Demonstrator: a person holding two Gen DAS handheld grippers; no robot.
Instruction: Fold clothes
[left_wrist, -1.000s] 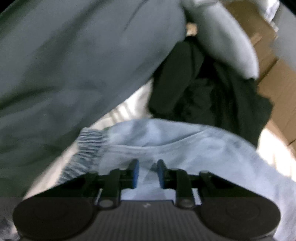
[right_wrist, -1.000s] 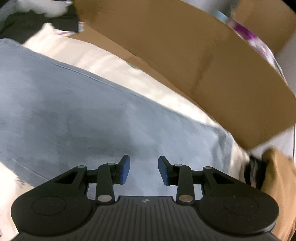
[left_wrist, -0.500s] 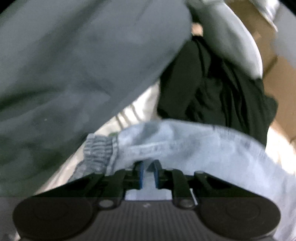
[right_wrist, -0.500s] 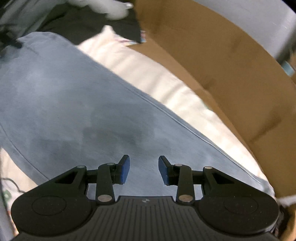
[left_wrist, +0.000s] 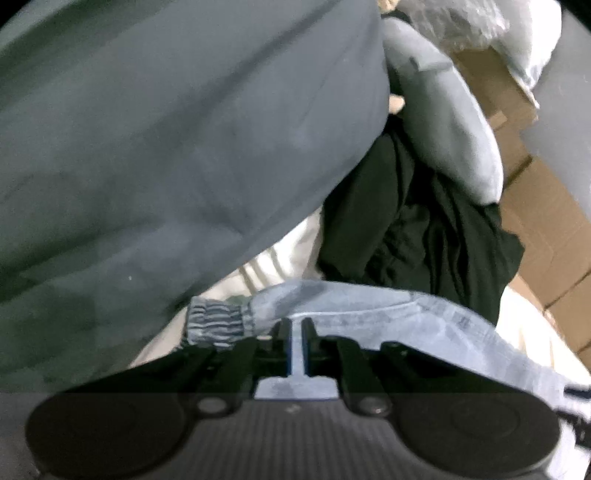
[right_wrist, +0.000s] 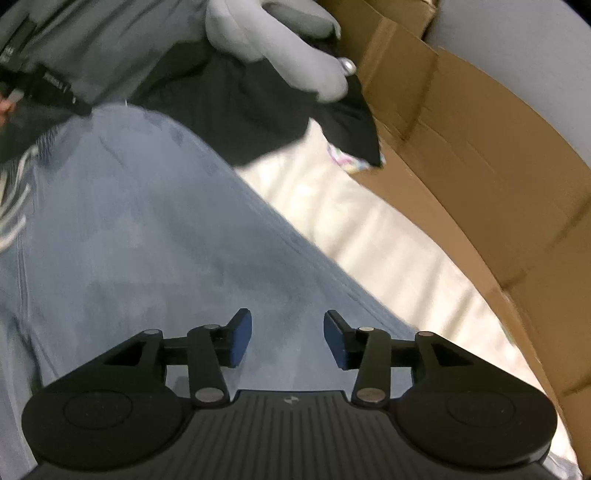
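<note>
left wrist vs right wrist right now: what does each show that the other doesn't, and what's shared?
Left wrist only: the left gripper shut on a fold of the light blue pants, beside their elastic cuff.

Right wrist only: the right gripper, jaws apart with nothing between the pads, over a flat stretch of the pants, its jaws having just opened further.

Both: the pants, the black garment, the cardboard box, the cream bedding.

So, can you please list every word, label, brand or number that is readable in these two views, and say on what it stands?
No text can be read for certain.
White lettering on the black object at the upper left of the right wrist view: too blurred to read.
Small pale mark on the ribbed black body of the right gripper: a logo shape, no letters.
</note>
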